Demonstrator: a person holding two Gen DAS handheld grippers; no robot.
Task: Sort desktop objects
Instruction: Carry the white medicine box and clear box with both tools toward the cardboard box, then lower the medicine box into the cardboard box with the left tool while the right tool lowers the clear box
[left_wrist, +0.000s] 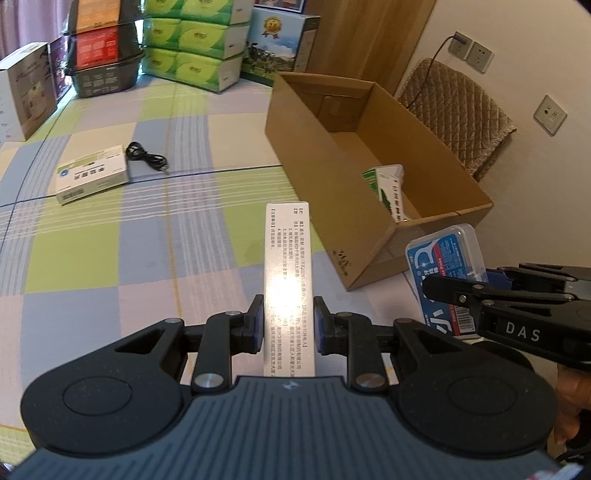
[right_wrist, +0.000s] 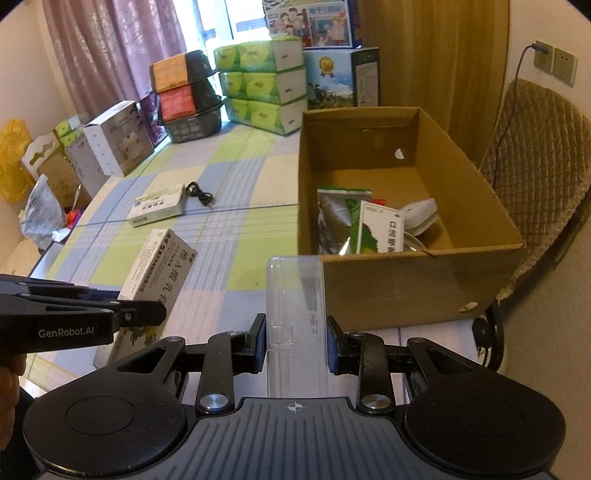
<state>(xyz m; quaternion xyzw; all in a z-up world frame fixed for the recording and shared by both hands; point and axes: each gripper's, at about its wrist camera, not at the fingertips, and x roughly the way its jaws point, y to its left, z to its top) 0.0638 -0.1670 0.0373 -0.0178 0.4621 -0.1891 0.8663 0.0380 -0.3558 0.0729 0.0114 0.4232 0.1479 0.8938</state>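
Fingers of the left gripper pinch a long white medicine carton by its narrow sides, holding it lifted above the desk with its free end pointing toward the cardboard box. Those of the right gripper clamp a clear plastic floss-pick case in the same way, its free end just short of the box's near wall; seen from the left wrist, the case shows its blue label.

Both hands are thus loaded and in the carry step, close beside each other at the near corner of the box. Inside it several items already lie: a green-and-white carton, a silvery pouch and something white behind them. Out on the checked cloth, a small green-and-white medicine box and a coiled black cable lie just beside each other, well apart from the cardboard box and untouched.

Next, as I judge it, each gripper needs to rise over the box rim, move above the open bottom and spread its fingers. The two tools sit close, so going in one at a time would avoid a knock, and the tall wall calls for clear height first.
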